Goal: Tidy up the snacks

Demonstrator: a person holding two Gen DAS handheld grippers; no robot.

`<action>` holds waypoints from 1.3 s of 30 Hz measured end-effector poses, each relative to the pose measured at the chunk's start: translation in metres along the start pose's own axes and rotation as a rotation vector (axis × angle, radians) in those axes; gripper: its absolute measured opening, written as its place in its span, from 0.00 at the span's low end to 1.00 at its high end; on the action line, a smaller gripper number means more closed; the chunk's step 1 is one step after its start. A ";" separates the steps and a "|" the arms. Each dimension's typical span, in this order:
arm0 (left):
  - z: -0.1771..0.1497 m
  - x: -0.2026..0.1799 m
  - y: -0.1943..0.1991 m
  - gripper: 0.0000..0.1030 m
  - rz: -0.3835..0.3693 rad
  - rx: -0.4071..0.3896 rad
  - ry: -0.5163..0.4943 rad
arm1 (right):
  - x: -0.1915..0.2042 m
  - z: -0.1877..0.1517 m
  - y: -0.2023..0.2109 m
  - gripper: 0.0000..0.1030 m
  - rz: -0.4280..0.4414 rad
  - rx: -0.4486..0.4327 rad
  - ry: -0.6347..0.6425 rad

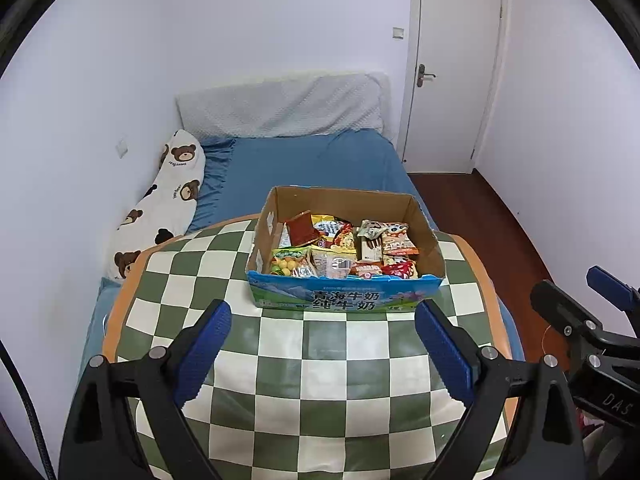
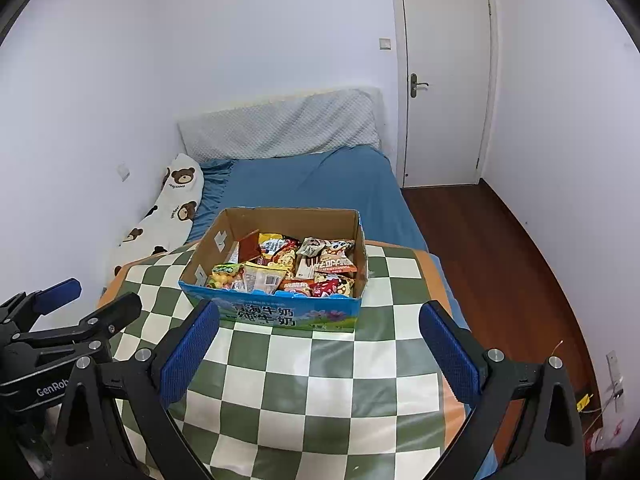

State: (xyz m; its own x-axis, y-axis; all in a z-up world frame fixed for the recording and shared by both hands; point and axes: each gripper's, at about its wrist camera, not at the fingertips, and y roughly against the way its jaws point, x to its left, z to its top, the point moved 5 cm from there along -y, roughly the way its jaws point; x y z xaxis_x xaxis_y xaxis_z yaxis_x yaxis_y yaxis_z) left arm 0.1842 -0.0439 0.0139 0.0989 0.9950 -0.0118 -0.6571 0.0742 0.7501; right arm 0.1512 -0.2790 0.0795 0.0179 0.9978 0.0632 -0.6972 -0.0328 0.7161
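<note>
On the checkered surface point(image 1: 320, 360), toward its far edge: one cardboard box point(image 1: 344, 296), top open, blue printed front panel facing the cameras. Contents: assorted snack packets point(image 1: 344, 248) lying packed together inside the box, among them a green bag of yellow balls at the front left corner and a red packet at the front right. Near side of the box: left gripper point(image 1: 322, 344), jaws spread wide, nothing between them, clear of the box. Beside it, right gripper point(image 2: 320, 344), jaws likewise wide apart and empty, short of the box front. Beyond the box: bed point(image 1: 312, 160) with blue sheet; bear-print pillow point(image 1: 168, 200) to the box's left; white door point(image 1: 452, 68) behind, to its right.
</note>
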 end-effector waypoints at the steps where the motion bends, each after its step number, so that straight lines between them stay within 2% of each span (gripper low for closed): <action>1: 0.000 -0.001 0.000 0.91 -0.003 0.000 -0.002 | 0.000 -0.001 0.002 0.99 -0.003 -0.001 0.000; 11: 0.000 -0.004 -0.012 0.91 -0.009 0.007 0.002 | -0.004 0.003 -0.010 1.00 -0.024 -0.005 -0.008; 18: 0.011 0.000 -0.036 0.93 0.035 -0.010 0.006 | -0.011 0.009 -0.037 1.00 -0.061 -0.004 -0.017; 28: 0.024 0.002 -0.075 0.93 0.083 0.014 -0.013 | -0.015 0.017 -0.085 1.00 -0.084 0.025 -0.027; 39: 0.028 0.007 -0.092 0.93 0.092 0.031 -0.006 | -0.015 0.018 -0.105 1.00 -0.097 0.039 -0.025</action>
State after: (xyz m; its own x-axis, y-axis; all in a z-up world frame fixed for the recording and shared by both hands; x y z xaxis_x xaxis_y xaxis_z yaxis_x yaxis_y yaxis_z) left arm 0.2665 -0.0453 -0.0366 0.0436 0.9971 0.0624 -0.6400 -0.0201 0.7681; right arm 0.2372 -0.2915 0.0163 0.1018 0.9948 0.0096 -0.6629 0.0607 0.7463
